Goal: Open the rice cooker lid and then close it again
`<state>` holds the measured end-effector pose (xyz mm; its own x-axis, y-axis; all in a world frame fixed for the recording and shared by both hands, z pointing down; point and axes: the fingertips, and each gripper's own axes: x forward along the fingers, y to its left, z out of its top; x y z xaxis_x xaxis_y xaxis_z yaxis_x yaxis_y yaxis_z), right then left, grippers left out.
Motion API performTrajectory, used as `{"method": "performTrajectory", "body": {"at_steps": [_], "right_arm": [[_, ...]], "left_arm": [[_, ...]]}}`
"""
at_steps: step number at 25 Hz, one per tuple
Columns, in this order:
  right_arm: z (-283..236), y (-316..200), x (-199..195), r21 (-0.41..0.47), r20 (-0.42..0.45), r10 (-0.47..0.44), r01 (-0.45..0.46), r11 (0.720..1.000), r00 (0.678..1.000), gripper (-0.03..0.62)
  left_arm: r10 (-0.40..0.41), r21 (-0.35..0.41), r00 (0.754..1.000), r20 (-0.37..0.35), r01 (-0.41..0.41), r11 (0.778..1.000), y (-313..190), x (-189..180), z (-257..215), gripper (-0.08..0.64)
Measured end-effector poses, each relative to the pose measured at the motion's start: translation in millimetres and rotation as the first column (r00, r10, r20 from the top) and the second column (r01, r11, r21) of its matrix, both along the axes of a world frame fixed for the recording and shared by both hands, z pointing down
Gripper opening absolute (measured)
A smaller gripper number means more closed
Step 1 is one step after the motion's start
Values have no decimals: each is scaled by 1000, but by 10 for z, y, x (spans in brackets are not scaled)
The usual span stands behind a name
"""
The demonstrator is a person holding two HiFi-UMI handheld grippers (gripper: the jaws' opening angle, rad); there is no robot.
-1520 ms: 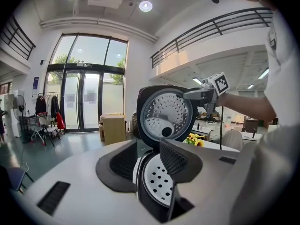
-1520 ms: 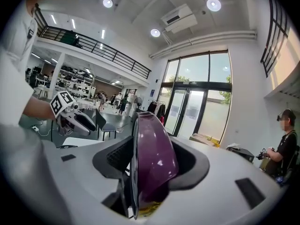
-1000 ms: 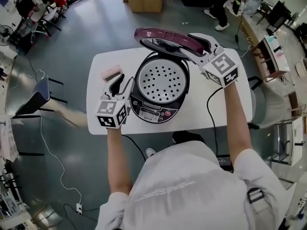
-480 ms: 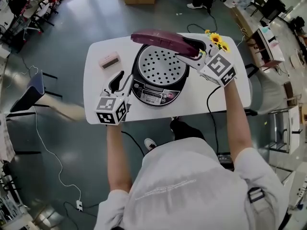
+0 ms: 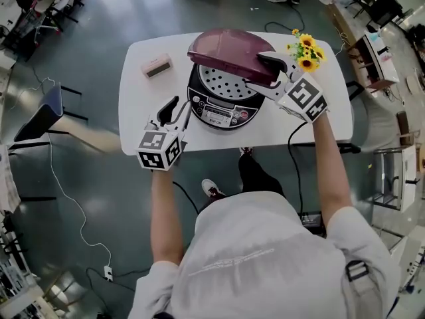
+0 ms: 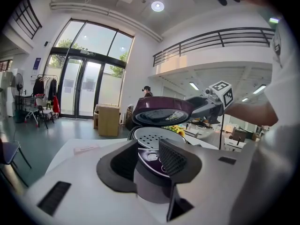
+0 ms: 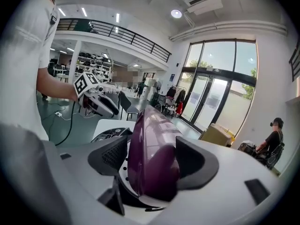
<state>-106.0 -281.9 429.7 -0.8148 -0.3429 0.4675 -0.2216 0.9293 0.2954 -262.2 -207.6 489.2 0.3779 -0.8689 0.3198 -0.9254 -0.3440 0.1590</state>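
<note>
Jaws of the right gripper are seen in the head view straddling the front lip of the purple lid, upper centre. The lid has been brought down from upright to nearly level over the rice cooker, so closing is judged almost done. Counted on the white table: one cooker, one lid, one pink box, one sunflower bunch, two grippers.

Left gripper view: the left gripper is held fairly wide, slightly narrowed just now, nothing gripped, cooker front framed beyond.

Right gripper view: jaws have just been opened wider, lid between them, not clamped.
</note>
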Motion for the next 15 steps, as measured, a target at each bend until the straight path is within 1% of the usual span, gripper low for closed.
{"method": "performTrajectory", "body": {"at_steps": [2, 7, 11, 15], "right_arm": [[83, 52, -11, -33, 0, 3, -3, 999, 1000, 322], [276, 120, -8, -37, -22, 7, -8, 999, 1000, 328], [365, 179, -15, -61, -19, 9, -10, 998, 1000, 328], [408, 211, -38, -56, -15, 18, -19, 998, 1000, 328]], "left_arm": [[0, -11, 1000, 5, 0, 1000, 70, -11, 43, 152], [-6, -39, 1000, 14, 6, 999, 239, -40, 143, 152], [-7, -56, 1000, 11, 8, 998, 339, -27, 227, 152], [-4, -75, 1000, 12, 5, 997, 417, 3, 316, 152]]}}
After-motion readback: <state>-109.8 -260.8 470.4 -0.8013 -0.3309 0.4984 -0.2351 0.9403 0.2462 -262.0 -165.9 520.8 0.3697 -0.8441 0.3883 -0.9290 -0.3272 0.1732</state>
